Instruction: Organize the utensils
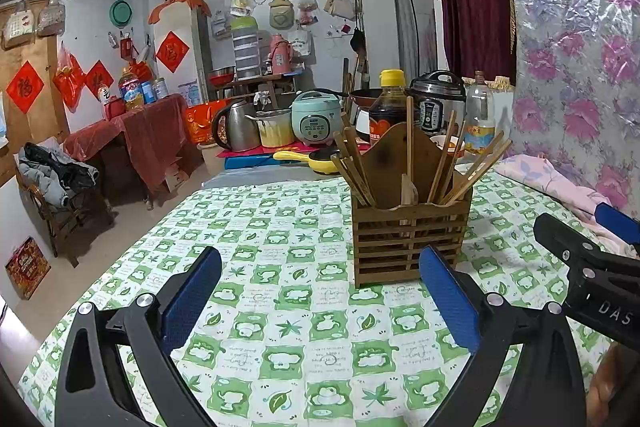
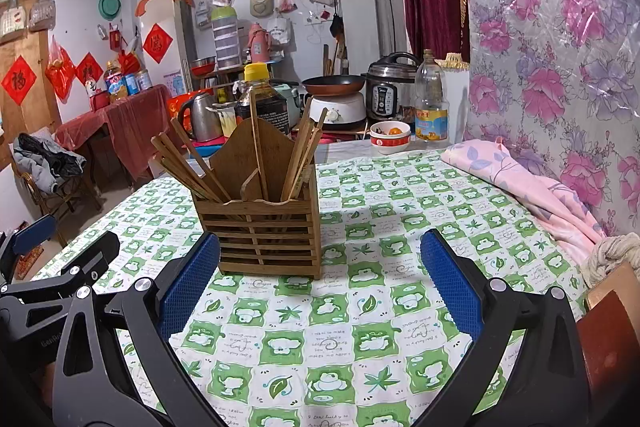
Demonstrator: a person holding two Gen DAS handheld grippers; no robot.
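A slatted wooden utensil holder stands upright on the green-and-white checked tablecloth. Several wooden chopsticks lean out of it on both sides, and one stands upright in the middle. My left gripper is open and holds nothing; its right pad sits just before the holder's front right corner. My right gripper is also open and bare, with the holder just beyond its left pad. Each gripper shows at the edge of the other's view.
A pink floral cloth lies bunched along the table's right side by the flowered wall. Behind the holder stand a dark sauce bottle, a clear bottle, a red-rimmed bowl and kitchen cookers. A chair with clothes is at the left.
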